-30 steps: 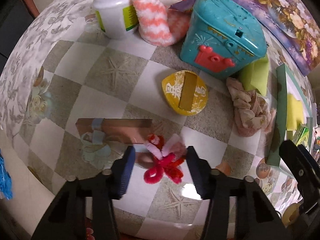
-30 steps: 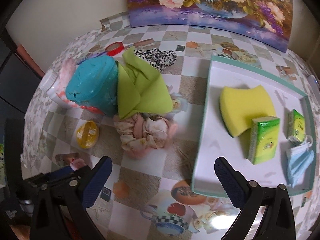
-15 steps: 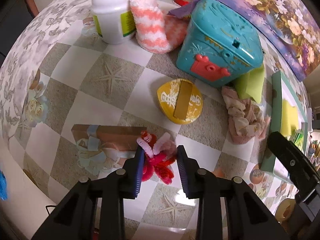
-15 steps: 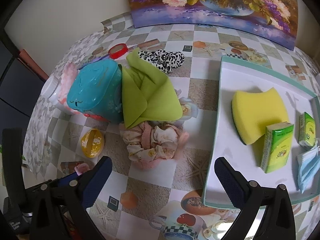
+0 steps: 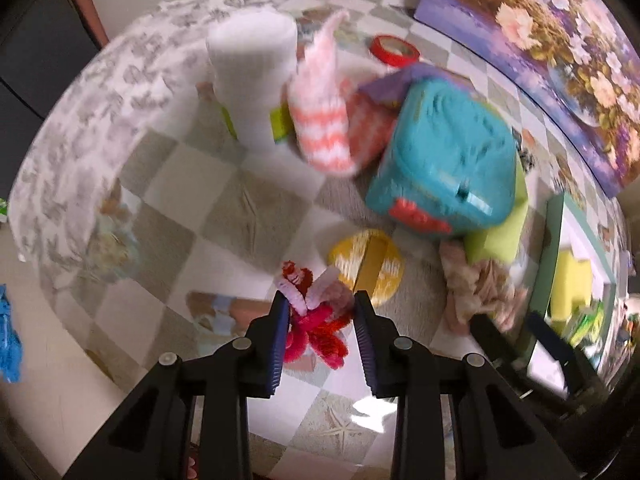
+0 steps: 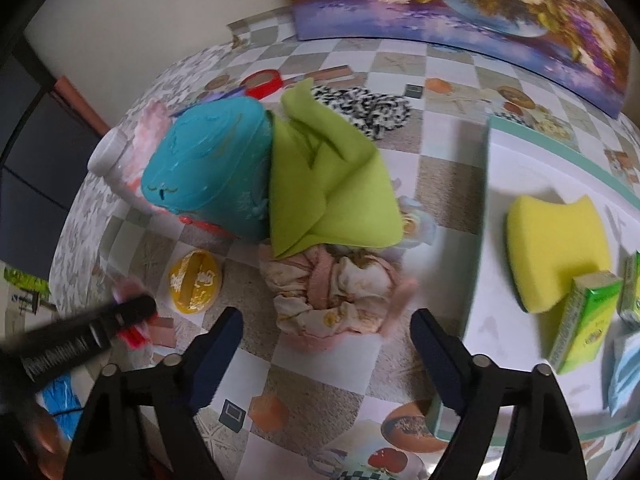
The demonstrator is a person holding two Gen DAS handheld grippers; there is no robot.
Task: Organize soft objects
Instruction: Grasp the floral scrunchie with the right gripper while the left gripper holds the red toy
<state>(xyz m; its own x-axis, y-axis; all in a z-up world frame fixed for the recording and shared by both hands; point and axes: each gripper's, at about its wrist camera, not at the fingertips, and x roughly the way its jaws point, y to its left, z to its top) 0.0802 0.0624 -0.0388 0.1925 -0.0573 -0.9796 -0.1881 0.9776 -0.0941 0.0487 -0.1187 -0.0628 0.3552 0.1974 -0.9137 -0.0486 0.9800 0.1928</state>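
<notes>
The left gripper [image 5: 320, 320] has its jaws clenched on a red and pink pipe-cleaner flower [image 5: 316, 320], just in front of the yellow round lid [image 5: 366, 266] that lies on the checkered worktop [image 5: 248, 216]. The flower's fuzzy loops stick out above and below the blue pads, so the grip looks firm; whether its lowest loops touch the worktop cannot be told through the blur. The step in hand is the pickup of this one soft thing.

The right gripper [image 6: 326, 334] hovers over the crumpled pink floral cloth [image 6: 336, 292], which lies in front of the teal toy chest [image 6: 208, 172] and partly under the lime-green cloth [image 6: 332, 192]. Its jaws are closing, with the floral cloth below and between them but the pads not yet pressing on it.

To the right of the chest, past the cloths, stands the white tray with a green rim [image 6: 490, 184], already holding a yellow sponge [image 6: 556, 248], green tissue packs [image 6: 584, 320] and a pale blue face mask [image 6: 626, 372]. It seems the likely place for soft things.

Next, the left hand probably needs to carry the flower over the floral cloth and across the right gripper's space to a bare part of the tray, so the two hands must not collide. The right jaws need to sink onto the bunched cloth and pinch enough folds to lift it whole without dragging the green cloth.
</notes>
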